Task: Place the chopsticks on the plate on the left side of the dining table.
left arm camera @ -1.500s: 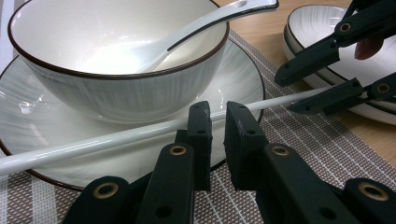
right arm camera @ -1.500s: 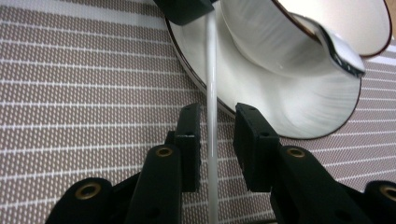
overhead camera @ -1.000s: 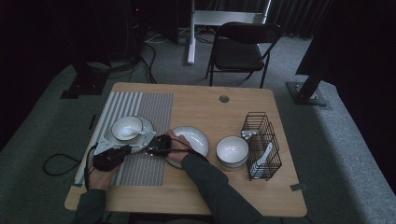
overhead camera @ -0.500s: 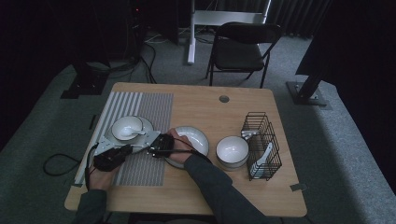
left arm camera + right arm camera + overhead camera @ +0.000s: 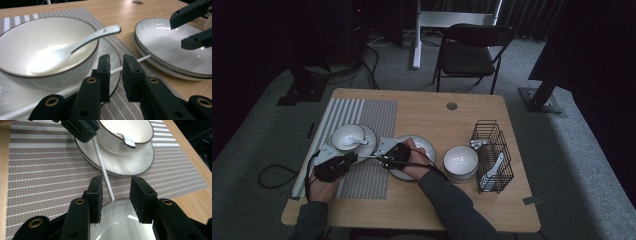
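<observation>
The white chopstick (image 5: 103, 171) lies low across the striped placemat (image 5: 372, 112), one end at the rim of the small plate (image 5: 140, 160) under the bowl (image 5: 37, 45), the other end at the edge of the wide plate (image 5: 175, 50). The spoon (image 5: 75, 47) rests in that bowl, handle over the rim.

On the tabletop (image 5: 432, 112), the far half is bare wood. To the right stand another bowl (image 5: 460, 161) and, just beside it, the wire rack (image 5: 493, 155) near the right edge.

The left tongs (image 5: 116, 72) stand a narrow gap apart and have just been opening. The chopstick passes between them, and no pad visibly presses it. The right tongs (image 5: 115, 195) stand wider and have also just been opening. They hang over the near end of the chopstick, clear of it on both sides.
</observation>
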`<state>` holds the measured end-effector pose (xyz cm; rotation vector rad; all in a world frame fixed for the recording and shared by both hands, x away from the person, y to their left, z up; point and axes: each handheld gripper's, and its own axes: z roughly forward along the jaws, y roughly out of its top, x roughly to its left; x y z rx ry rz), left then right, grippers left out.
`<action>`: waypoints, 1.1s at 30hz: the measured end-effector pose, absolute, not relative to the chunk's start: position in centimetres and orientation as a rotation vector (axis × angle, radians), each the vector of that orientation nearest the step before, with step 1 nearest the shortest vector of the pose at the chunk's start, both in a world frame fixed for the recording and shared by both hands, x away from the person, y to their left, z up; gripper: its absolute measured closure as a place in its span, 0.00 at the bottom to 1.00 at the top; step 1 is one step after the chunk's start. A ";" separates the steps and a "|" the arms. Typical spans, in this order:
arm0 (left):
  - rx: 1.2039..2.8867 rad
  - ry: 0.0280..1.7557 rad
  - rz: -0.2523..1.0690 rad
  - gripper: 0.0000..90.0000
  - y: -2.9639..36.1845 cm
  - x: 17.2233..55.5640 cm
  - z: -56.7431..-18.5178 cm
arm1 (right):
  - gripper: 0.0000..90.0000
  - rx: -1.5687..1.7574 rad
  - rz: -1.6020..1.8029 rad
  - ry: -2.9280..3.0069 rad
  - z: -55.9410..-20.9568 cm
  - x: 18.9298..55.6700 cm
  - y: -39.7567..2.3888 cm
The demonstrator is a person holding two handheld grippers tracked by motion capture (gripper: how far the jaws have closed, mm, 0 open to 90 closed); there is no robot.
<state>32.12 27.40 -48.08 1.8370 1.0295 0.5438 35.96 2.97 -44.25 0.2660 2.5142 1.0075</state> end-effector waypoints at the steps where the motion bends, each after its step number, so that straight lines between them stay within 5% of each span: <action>1: 1.840 1.022 0.546 0.85 27.2 32.2 -47.9 | 0.68 0.268 1.005 2.510 -44.2 35.8 2.7; 33: 1.905 0.712 0.498 0.73 18.5 35.4 -43.3 | 0.66 0.597 1.142 2.357 -45.8 29.3 -7.5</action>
